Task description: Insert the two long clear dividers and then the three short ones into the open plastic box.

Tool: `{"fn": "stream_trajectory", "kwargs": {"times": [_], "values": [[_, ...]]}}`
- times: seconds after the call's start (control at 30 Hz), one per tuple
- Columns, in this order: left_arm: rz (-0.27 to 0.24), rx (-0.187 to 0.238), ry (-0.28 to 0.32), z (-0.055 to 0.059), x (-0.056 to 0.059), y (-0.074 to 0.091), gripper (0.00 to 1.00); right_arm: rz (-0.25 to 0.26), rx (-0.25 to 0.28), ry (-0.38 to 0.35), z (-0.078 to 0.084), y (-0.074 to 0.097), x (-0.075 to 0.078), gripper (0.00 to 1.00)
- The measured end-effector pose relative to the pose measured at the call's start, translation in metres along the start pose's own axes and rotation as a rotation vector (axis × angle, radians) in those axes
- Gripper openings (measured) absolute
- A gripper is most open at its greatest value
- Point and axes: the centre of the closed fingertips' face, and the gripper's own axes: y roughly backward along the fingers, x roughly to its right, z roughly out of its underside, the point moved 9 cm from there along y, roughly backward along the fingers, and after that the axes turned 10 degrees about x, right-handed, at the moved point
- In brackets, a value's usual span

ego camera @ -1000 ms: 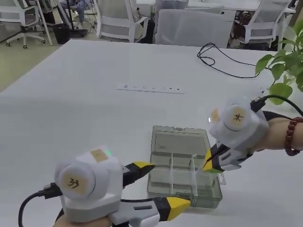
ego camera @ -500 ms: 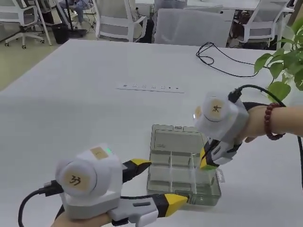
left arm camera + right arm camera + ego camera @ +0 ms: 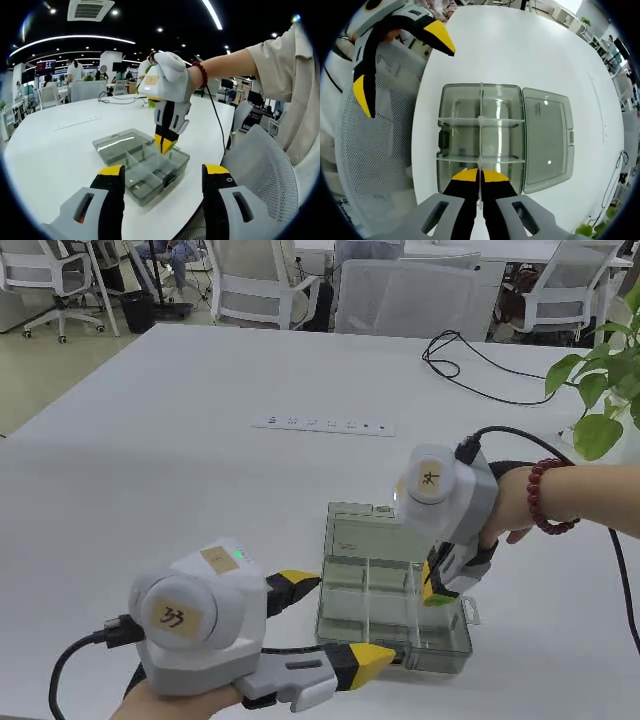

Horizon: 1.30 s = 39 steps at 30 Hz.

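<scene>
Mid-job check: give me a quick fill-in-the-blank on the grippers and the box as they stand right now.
1. The right gripper is ___ on a clear divider over the plastic box.
2. The left gripper has its jaws ___ and holds nothing.
3. The box's lid lies flat on a ___ table.
Missing words: shut; open; white.

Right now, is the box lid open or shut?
Open. The lid lies flat beside the plastic box, whose inside is uncovered.
</scene>
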Motion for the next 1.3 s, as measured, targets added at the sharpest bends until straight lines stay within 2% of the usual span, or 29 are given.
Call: {"fn": "stream_trajectory", "kwargs": {"times": [0.7, 1.0, 1.07, 1.17, 1.3], "values": [[-0.017, -0.01, -0.005, 0.001, -0.002, 0.001, 0.61, -0.008, 0.001, -0.064, 0.012, -0.024, 0.0, 0.02], [-0.022, -0.019, -0.006, 0.001, -0.002, 0.0, 0.6, -0.006, 0.017, -0.075, 0.014, -0.024, 0.0, 0.03], [-0.021, -0.023, -0.001, 0.002, -0.003, 0.0, 0.6, -0.007, 0.026, -0.044, 0.014, -0.024, 0.0, 0.03], [-0.025, -0.034, -0.003, 0.003, -0.004, 0.0, 0.6, 0.004, 0.062, -0.048, 0.015, -0.023, -0.001, 0.03], [-0.029, -0.039, -0.003, 0.003, -0.004, 0.0, 0.6, 0.007, 0.103, -0.06, 0.014, -0.021, -0.002, 0.09]]}}
